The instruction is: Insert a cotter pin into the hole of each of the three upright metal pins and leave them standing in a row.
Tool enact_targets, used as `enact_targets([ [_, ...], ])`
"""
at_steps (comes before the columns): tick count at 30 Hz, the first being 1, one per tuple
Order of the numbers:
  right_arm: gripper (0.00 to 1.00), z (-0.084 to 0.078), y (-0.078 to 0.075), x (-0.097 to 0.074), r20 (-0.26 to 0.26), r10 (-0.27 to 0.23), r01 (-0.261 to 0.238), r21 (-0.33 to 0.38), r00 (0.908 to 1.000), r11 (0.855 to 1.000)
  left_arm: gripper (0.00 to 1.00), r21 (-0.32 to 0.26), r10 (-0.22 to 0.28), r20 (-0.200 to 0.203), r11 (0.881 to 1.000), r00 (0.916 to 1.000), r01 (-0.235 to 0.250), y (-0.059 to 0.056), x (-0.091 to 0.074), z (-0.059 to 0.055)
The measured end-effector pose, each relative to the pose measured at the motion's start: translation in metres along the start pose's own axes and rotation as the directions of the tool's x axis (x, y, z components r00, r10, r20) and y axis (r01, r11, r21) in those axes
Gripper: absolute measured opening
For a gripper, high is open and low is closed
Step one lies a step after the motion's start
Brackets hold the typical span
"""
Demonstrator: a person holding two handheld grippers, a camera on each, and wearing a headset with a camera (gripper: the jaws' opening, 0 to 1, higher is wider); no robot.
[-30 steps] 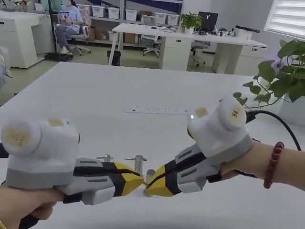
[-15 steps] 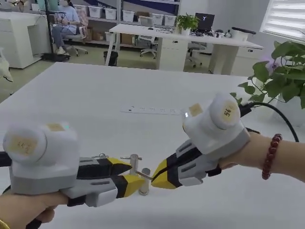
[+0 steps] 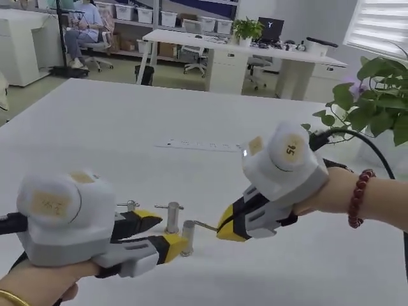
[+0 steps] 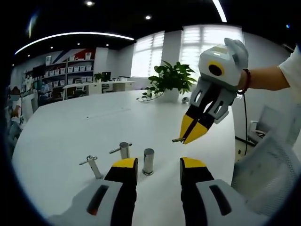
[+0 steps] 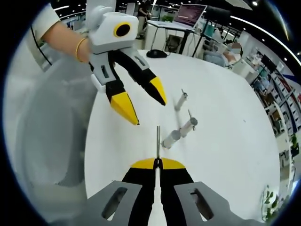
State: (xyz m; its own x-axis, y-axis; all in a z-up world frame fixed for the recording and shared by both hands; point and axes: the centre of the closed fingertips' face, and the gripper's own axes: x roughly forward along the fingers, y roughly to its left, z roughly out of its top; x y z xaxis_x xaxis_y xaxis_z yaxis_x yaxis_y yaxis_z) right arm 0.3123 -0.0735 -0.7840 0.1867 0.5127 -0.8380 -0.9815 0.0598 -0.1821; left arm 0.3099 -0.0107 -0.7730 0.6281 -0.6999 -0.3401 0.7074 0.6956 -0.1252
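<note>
A loose cotter pin [image 5: 158, 140] sticks straight out from the tips of the right hand-held gripper [image 3: 224, 231], whose jaws are pressed together on it. Its free end points toward the top of the bare pin [image 3: 187, 237], the nearest of three metal pins standing in a short row on the white counter [image 3: 115, 134]. In the left gripper view a small gap shows between the cotter pin [image 4: 177, 140] and that bare pin [image 4: 148, 161].

The middle pin [image 3: 172, 217] just behind it has a cotter pin through its head. The far pin [image 3: 131, 205] carries one too. In the left gripper view the far pin [image 4: 94, 166] looks tilted, though the fisheye may account for that.

The left hand-held gripper [image 3: 171, 231] lies low over the counter with its jaws spread apart, gripping nothing. The bare pin stands just ahead of the gap between them, nearer the left jaw in the left gripper view. In the right gripper view the left hand-held gripper [image 5: 150, 113] comes in from above, its yellow tips wide apart and near the row.

A bead bracelet [image 3: 357, 199] circles the right wrist. A power strip [image 3: 201, 145] lies farther back on the counter, and a potted plant [image 3: 376, 102] stands at its right edge.
</note>
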Motion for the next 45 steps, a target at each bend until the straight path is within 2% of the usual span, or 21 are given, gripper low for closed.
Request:
enact_targets([
  [6,0.02,-0.008,-0.012,0.002,-0.059,-0.021,0.021,-0.001,0.9981,1.000,0.35,0.013,0.035,-0.020,0.999,0.9992,-0.035,0.008,0.008,-0.007],
  [11,0.02,-0.014,-0.020,0.007,-0.119,-0.027,0.024,-0.028,0.9925,0.999,0.34,0.013,0.055,-0.030,0.998,0.9980,-0.054,0.014,0.016,-0.010],
  [20,0.02,-0.029,-0.025,0.020,-0.205,0.007,-0.015,-0.038,0.9788,0.999,0.30,0.030,0.076,-0.071,0.997,0.9945,-0.074,0.019,0.029,-0.019],
  [31,0.03,-0.035,-0.030,0.031,-0.247,0.035,-0.050,-0.055,0.9684,0.997,0.28,0.007,0.067,-0.092,0.998,0.9935,-0.067,0.022,0.043,-0.025],
  [39,0.03,-0.035,-0.034,0.035,-0.255,0.046,-0.065,-0.064,0.9658,0.996,0.24,0.019,0.056,-0.111,0.998,0.9923,-0.054,0.020,0.051,-0.028],
  [45,0.03,-0.036,-0.036,0.039,-0.263,0.060,-0.080,-0.069,0.9628,0.994,0.22,0.007,0.047,-0.118,0.999,0.9918,-0.047,0.020,0.059,-0.031],
])
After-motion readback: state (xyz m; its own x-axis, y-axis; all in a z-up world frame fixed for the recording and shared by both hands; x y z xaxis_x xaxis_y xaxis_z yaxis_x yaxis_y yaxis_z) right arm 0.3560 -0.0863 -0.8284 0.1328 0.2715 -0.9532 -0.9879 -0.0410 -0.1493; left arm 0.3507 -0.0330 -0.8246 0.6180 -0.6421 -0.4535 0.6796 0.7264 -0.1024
